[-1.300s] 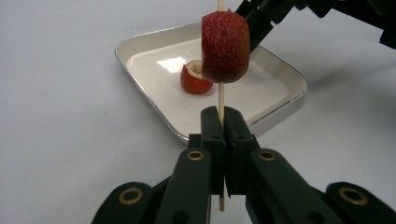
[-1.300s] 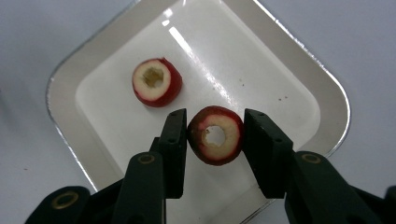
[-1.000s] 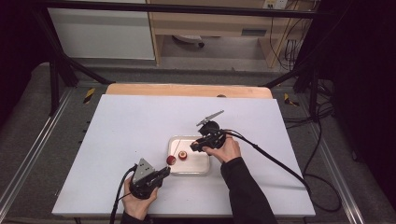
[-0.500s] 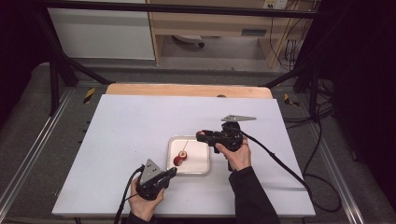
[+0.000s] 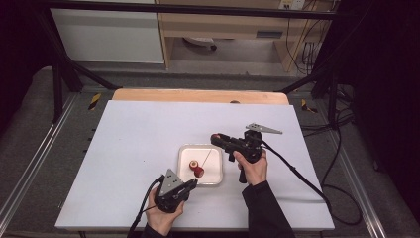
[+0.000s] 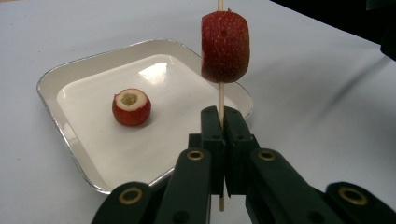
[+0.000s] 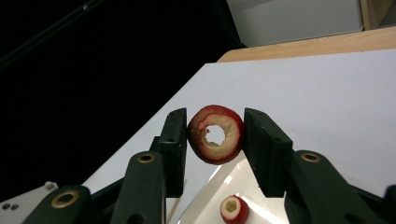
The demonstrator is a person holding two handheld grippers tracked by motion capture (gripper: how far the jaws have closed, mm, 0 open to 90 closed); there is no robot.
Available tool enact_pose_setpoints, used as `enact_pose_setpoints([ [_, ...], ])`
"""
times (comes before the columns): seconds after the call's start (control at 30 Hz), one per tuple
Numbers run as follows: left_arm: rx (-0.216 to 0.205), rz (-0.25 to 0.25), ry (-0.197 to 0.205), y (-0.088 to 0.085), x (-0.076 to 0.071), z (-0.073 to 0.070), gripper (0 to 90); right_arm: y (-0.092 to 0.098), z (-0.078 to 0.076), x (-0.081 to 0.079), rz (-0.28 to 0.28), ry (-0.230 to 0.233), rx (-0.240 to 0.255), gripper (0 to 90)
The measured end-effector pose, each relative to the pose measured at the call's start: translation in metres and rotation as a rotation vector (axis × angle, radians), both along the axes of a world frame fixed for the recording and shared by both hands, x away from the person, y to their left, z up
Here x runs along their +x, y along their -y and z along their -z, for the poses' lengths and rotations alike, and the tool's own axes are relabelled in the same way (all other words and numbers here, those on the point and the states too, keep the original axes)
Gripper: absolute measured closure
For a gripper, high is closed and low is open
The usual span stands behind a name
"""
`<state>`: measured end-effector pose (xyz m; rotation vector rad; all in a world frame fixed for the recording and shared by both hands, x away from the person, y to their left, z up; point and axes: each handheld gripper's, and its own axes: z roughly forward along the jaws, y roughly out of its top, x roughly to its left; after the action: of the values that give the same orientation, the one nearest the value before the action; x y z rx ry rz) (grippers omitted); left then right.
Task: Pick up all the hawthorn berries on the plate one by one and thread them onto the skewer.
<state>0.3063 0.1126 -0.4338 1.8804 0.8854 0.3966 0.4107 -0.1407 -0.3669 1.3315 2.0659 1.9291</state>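
A white tray (image 5: 215, 176) lies on the table with one cored strawberry piece (image 5: 193, 162) (image 6: 131, 107) in it. My left gripper (image 5: 190, 184) (image 6: 221, 117) sits at the tray's front edge, shut on a thin wooden skewer (image 6: 221, 99). A strawberry piece (image 5: 198, 171) (image 6: 225, 46) is threaded on that skewer above the jaws. My right gripper (image 5: 216, 139) (image 7: 215, 122) hovers over the tray's far right corner, pointing left. It is shut on a cored strawberry ring (image 7: 215, 134), hole facing the camera. The tray piece (image 7: 233, 208) shows below it.
The white tabletop (image 5: 138, 134) spreads wide to the left and far side of the tray. A wooden strip (image 5: 198, 95) borders the table's far edge. Cables trail from both grippers toward the near and right edges.
My right gripper has lifted off the tray and swung right, levelling out with the strawberry ring in it. My left gripper has shifted right to the tray's front edge with the skewer.
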Motion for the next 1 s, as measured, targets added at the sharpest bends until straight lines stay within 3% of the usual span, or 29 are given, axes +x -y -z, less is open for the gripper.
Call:
enact_pose_setpoints([
  [0.03,-0.005,0.000,-0.001,0.0011,0.0004,-0.0001,88.5,-0.0016,0.0000,-0.0009,0.007,0.001,0.028,61.5],
  [0.17,-0.013,-0.002,0.001,0.0041,0.0010,-0.0011,88.5,-0.0039,0.0014,-0.0014,0.012,0.003,0.053,61.5],
  [1.0,-0.066,-0.039,-0.025,0.0053,0.0043,-0.0017,88.6,-0.0084,0.0048,-0.0057,0.012,0.022,0.066,61.5],
])
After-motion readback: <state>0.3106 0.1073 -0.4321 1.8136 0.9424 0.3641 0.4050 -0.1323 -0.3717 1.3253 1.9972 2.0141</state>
